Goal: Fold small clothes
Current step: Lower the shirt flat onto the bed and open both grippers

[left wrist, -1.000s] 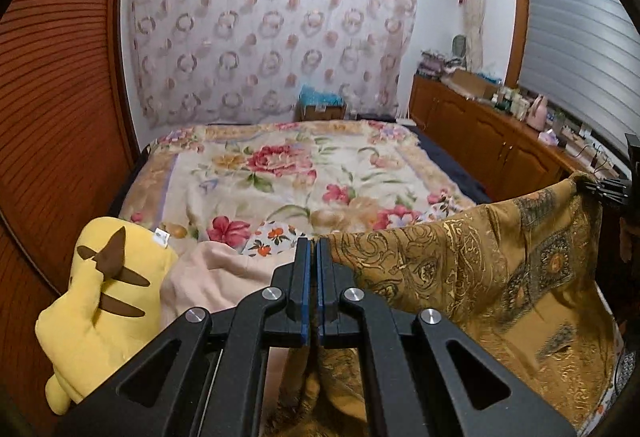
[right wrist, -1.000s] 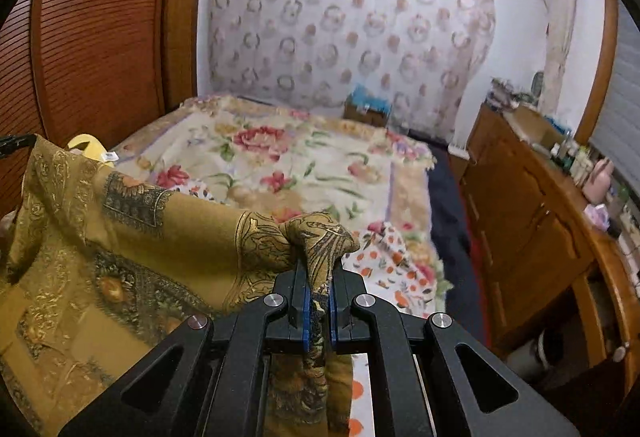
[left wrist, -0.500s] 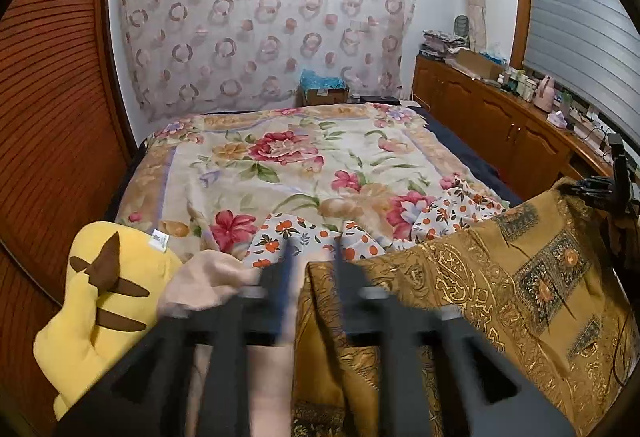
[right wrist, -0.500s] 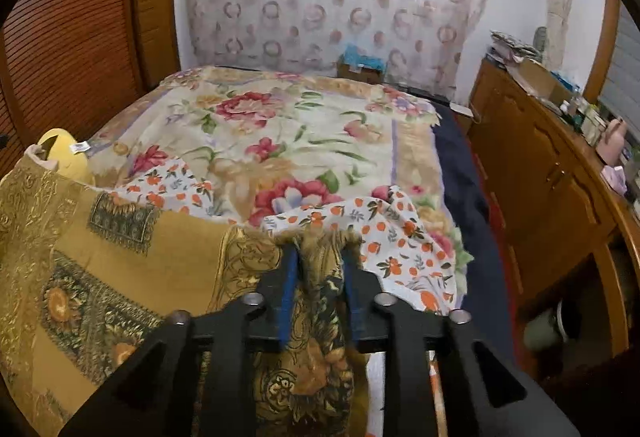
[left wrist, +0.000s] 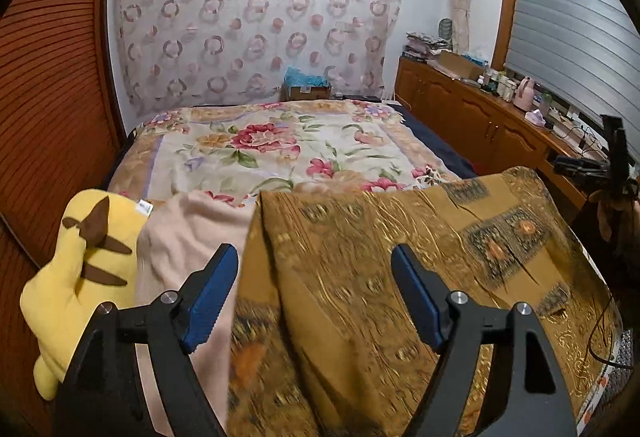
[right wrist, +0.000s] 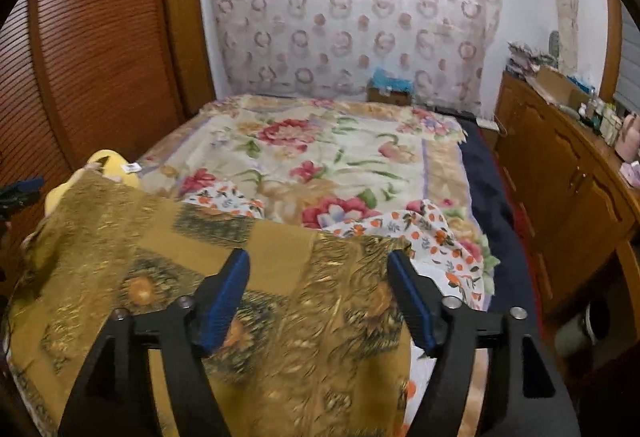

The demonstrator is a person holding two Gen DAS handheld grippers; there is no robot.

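Left wrist view: the left gripper [left wrist: 314,293] is seen with its jaws spread wide, having just been opening, and nothing is pinched between the blue pads [left wrist: 212,297]; the gold cloth [left wrist: 400,277] lies released below them. The cloth is spread over the near end of the bed [left wrist: 280,141], its far edge running straight across and its left edge falling beside a pink blanket [left wrist: 188,237]. A yellow plush [left wrist: 80,261] is set at the bed's near left corner, against the wooden doors [left wrist: 52,97]. The right gripper [left wrist: 612,165] is glimpsed at the cloth's far right corner.

From the right wrist, the right gripper [right wrist: 318,295] is likewise shown parted, having just been opening, with the cloth [right wrist: 200,257] free beneath it. A spotted garment [right wrist: 432,233] is partly covered at the cloth's far edge, reaching towards the bed's right edge. Beyond it the flowered far half of the bed is left bare, and a narrow floor strip is seen between bed and cabinets [right wrist: 560,177].
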